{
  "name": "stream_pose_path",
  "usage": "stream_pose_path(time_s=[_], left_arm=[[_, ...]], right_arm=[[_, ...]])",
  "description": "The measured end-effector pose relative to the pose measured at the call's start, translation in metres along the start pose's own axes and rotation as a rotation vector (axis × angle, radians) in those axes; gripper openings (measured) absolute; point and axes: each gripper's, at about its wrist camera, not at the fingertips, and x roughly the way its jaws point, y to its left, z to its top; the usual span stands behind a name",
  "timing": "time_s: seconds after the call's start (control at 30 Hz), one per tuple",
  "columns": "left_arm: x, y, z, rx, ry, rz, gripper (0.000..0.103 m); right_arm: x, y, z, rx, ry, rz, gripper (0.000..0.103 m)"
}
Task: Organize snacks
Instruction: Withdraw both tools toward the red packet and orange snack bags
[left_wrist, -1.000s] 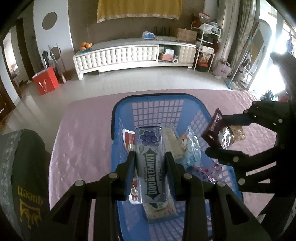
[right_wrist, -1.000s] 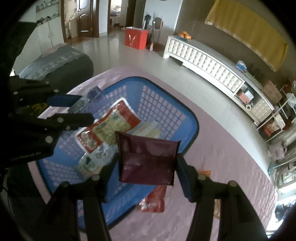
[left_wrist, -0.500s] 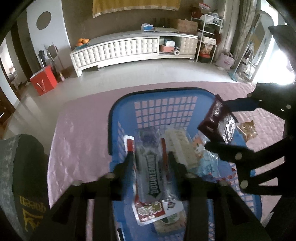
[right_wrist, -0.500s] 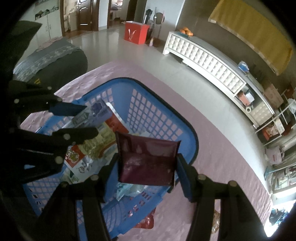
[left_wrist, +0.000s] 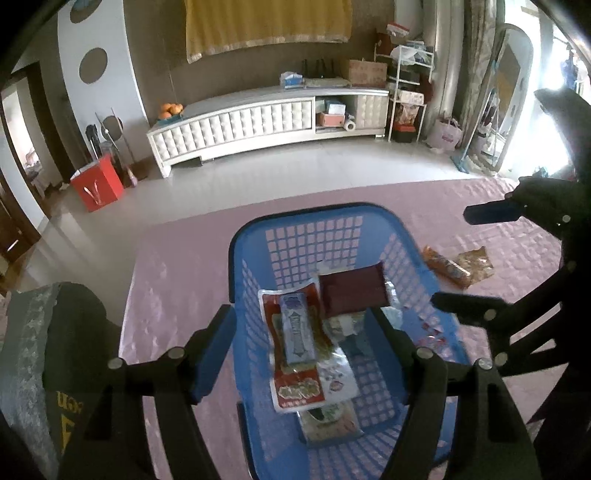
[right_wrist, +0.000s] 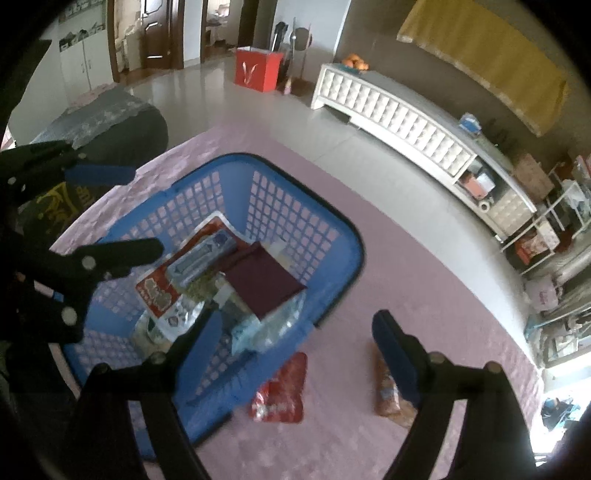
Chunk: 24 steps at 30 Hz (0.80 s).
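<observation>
Grippers: my left gripper (left_wrist: 308, 334) and right gripper (right_wrist: 295, 339) both gape, holding nothing.
Basket (left_wrist: 255, 236): gum pack (left_wrist: 297, 332), maroon pouch (left_wrist: 352, 291) inside.
Table: perhaps three snacks wait.

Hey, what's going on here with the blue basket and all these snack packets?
A person with a handheld gripper in each hand is sorting snacks into a blue basket on a pink-covered table. Both the left gripper and the right gripper are open and empty above it. The gum pack and the dark maroon packet lie inside on other packets. A red packet and an orange packet lie on the table beside the basket, not yet collected.
</observation>
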Motion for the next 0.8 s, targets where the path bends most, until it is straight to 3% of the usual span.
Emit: stream_pose_path(time_s=[0.4,0.67,0.8], left_arm=[[-0.061,-0.068,0.005,0.054,-0.075,-0.012,0.076],[-0.059,-0.124,0.000,0.050,-0.063,-0.055,0.076],[-0.052,-0.160,-0.011,0.075,-0.059,-0.029,0.076]], right_arm=[[-0.070,-0.037,-0.051,0.070,-0.045,-0.061,0.087],[-0.086,-0.069,-0.093,0.151,-0.055,-0.061,0.087],[-0.086,-0.077,-0.115,0.166,-0.062,-0.057,0.087]])
